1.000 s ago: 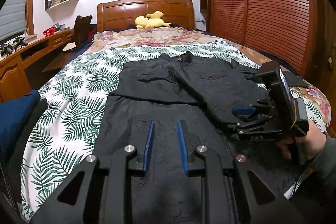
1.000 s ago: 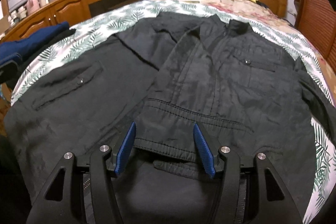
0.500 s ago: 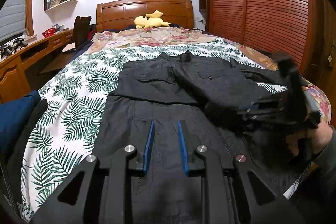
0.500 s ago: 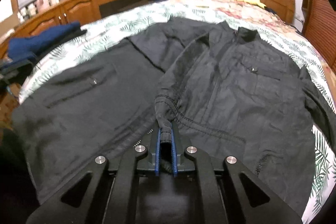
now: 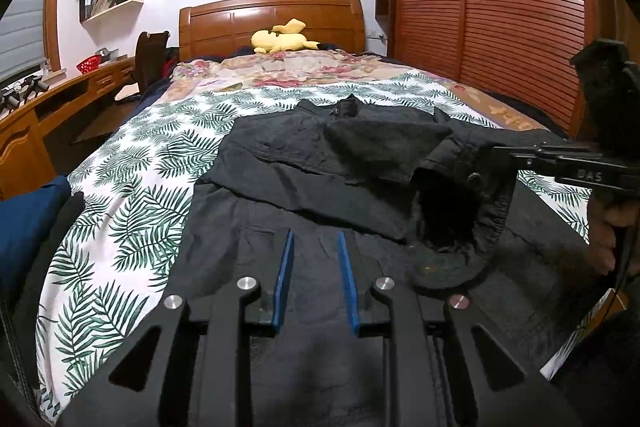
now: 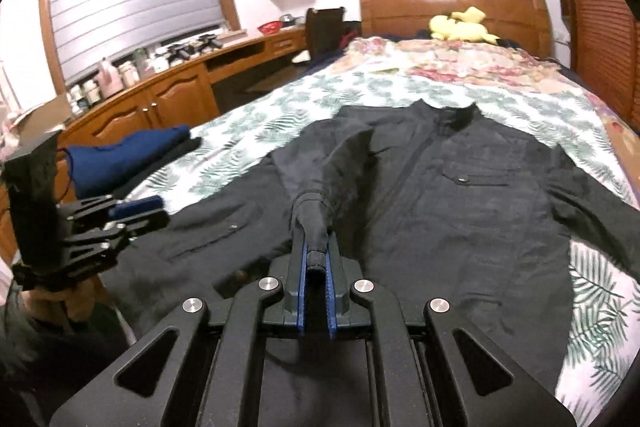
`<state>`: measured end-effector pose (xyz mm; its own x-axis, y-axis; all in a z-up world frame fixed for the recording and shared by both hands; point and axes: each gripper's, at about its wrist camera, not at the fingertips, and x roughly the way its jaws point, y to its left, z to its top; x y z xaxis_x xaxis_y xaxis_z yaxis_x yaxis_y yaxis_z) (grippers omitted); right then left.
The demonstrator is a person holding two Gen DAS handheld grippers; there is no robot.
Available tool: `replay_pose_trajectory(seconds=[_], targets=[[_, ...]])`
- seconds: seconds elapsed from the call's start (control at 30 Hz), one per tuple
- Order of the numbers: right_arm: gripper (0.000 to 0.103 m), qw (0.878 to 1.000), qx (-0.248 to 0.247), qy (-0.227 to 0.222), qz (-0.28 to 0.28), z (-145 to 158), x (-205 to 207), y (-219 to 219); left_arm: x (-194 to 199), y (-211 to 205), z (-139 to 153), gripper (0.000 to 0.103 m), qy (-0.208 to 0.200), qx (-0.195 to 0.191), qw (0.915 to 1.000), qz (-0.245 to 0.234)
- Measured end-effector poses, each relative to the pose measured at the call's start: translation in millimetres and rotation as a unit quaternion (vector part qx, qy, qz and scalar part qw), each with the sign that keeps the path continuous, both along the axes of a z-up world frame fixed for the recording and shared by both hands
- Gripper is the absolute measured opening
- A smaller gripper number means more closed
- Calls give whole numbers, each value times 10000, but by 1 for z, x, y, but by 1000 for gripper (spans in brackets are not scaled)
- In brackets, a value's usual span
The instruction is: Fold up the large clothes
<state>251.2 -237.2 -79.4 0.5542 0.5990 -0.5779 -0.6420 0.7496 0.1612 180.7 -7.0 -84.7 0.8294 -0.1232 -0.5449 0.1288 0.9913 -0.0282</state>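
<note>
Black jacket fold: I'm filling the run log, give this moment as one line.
right gripper: shut on sleeve cuff, lifted | left gripper: open over black jacket | bed

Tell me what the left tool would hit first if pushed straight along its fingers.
Probably the jacket: the left tool points down at the dark cloth just past its tips, short of the folded-over upper part. Depth is hard to judge.
</note>
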Motion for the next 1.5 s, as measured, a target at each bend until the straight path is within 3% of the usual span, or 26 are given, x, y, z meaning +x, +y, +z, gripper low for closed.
replay_pose_trajectory(seconds=[0.2, 0.33, 0.43, 0.5, 0.57, 0.6, 0.77, 1.0, 1.2, 1.5], targets=[[5, 9947, -579, -12, -855, -19, 20, -24, 3, -10, -3, 21, 15, 59, 10000, -72], [8, 9769, -1312, -255, -1670, -35, 35, -39, 5, -14, -4, 21, 27, 92, 9999, -100], [17, 9674, -1588, -189, -1962, -46, 47, -48, 5, -16, -4, 21, 18, 75, 9999, -122], [37, 9640, -1597, -138, -2120, -48, 50, -55, 5, -16, -5, 21, 20, 57, 9999, -133], [47, 9626, -1522, -176, -2233, -46, 49, -61, 6, -18, -5, 21, 34, 58, 9999, -137], [48, 9630, -1440, -186, -2270, -43, 48, -65, 6, -19, -5, 21, 40, 56, 9999, -142], [48, 9757, -972, -40, -1963, -38, 47, -62, 6, -23, -3, 21, -2, 23, 9998, -179], [48, 9762, -1412, 116, -1640, -60, 52, -37, 3, -33, 8, 21, -210, 47, 9993, -309], [50, 9744, -1558, 697, -1465, -89, 66, -37, 10, -41, 22, 21, -309, 55, 9988, -380], [51, 9746, -1549, 762, -1423, -92, 67, -37, 56, -56, 4, 21, -203, 85, 9985, -509]])
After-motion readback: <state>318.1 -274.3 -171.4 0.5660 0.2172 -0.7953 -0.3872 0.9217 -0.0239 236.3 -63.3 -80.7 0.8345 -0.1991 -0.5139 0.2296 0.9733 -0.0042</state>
